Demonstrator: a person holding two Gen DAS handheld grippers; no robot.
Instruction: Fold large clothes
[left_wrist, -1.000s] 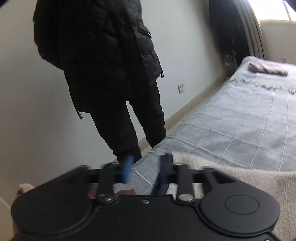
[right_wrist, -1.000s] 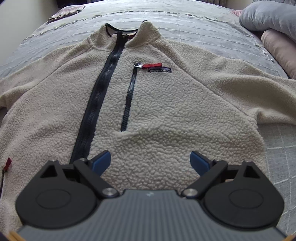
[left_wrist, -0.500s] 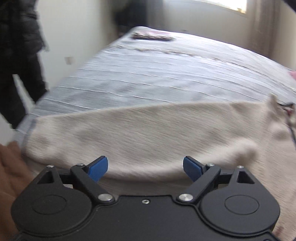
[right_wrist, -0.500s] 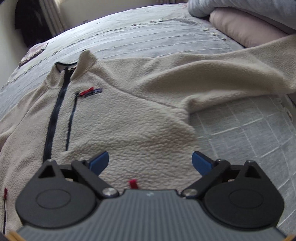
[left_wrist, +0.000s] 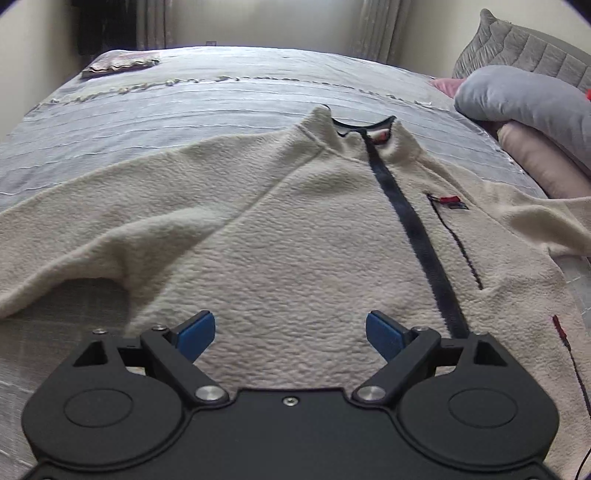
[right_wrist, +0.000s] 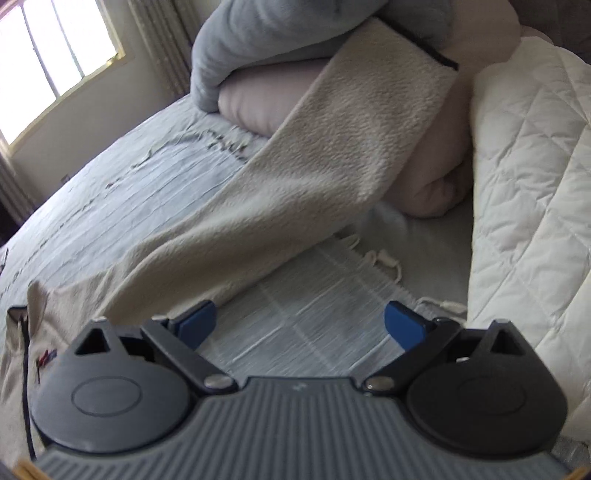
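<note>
Fleece lies flat, front up, zipper closed, on the bed, so both sleeves can fold inward. My left gripper hovers over the hem, jaws spread, holding nothing. My right gripper, also released and empty, faces the sleeve ahead, draped up on the pillows; probably my first grab.

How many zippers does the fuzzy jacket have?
2 show. The long front zipper runs from the collar of the fleece jacket down toward the hem. A short chest-pocket zipper lies beside it, toward the pillows. Others could be hidden by the left tool.
</note>
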